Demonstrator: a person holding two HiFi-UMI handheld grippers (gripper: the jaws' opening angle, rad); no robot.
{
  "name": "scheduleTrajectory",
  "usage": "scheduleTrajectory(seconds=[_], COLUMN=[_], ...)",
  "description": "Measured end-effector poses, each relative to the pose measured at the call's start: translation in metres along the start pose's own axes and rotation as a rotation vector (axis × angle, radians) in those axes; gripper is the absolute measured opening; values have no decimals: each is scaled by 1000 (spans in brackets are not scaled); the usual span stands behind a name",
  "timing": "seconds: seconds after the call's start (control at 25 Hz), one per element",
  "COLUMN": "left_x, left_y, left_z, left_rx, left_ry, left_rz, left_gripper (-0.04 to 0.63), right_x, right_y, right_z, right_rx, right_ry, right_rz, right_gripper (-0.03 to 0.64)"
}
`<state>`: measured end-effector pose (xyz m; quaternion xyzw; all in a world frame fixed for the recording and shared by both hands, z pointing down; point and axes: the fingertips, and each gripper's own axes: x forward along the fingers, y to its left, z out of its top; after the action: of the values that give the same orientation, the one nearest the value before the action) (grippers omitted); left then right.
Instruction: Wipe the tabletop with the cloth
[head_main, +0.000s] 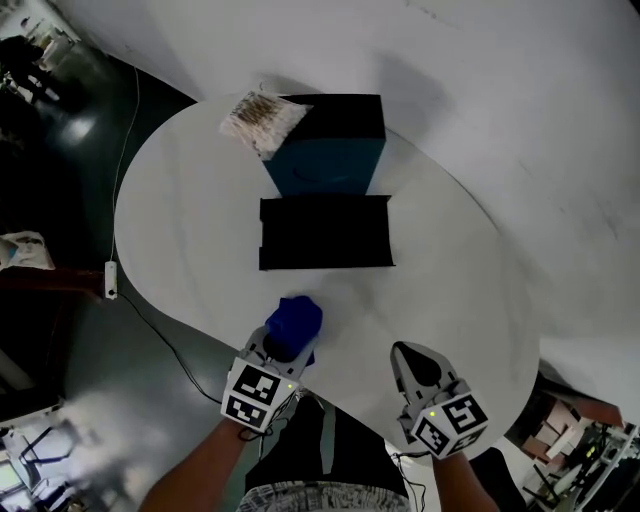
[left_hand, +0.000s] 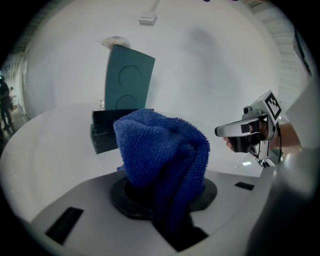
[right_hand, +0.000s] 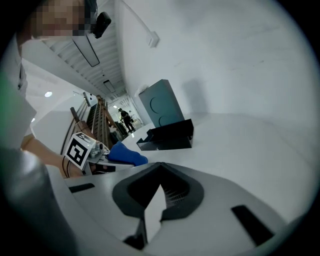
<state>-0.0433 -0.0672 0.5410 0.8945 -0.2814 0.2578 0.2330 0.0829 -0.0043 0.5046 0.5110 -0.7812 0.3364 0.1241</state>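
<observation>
Left gripper (head_main: 286, 346) is seen clamped on the blue cloth (head_main: 294, 323), which is bunched into a thick wad between the jaws and stands up past them. In the left gripper view the cloth (left_hand: 161, 152) fills the middle of the frame and covers the jaw tips of the left gripper (left_hand: 164, 192); whether the wad touches the tabletop (head_main: 190, 230) cannot be told. The cloth is held over the near edge of the white, rounded tabletop (left_hand: 45, 150).

To the right of the left gripper, and apart from it, the right gripper (head_main: 409, 353) is held over the same near edge. Its jaws are brought together at the tips with nothing between them, as is shown in the right gripper view (right_hand: 160, 172), where only a bare strip of tabletop (right_hand: 250, 150) is seen beyond them.

Ahead of both grippers a low black tray (head_main: 325, 232) is set on the table, well clear of the cloth. Just beyond the tray a teal box (head_main: 328, 165) stands upright, and a bag of cotton swabs (head_main: 262, 121) is leaned against its far left corner. A thin cable (head_main: 133, 140) is hung off the table edge far to the left of the left gripper.
</observation>
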Motion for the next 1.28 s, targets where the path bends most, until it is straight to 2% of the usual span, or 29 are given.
scheduleTrajectory(seconds=[0.52,1.28], left_x=[68,122], left_y=[-75,-151], left_z=[27,42], left_rx=[97,195], left_ry=[39,107], left_rz=[-116,-234], left_gripper=[132,132], right_x=[-57,-100], right_y=[-69,-119], right_z=[-4,-6], right_rx=[79,143], right_ry=[-57,-106], right_rz=[-99,-164], right_gripper=[8,8])
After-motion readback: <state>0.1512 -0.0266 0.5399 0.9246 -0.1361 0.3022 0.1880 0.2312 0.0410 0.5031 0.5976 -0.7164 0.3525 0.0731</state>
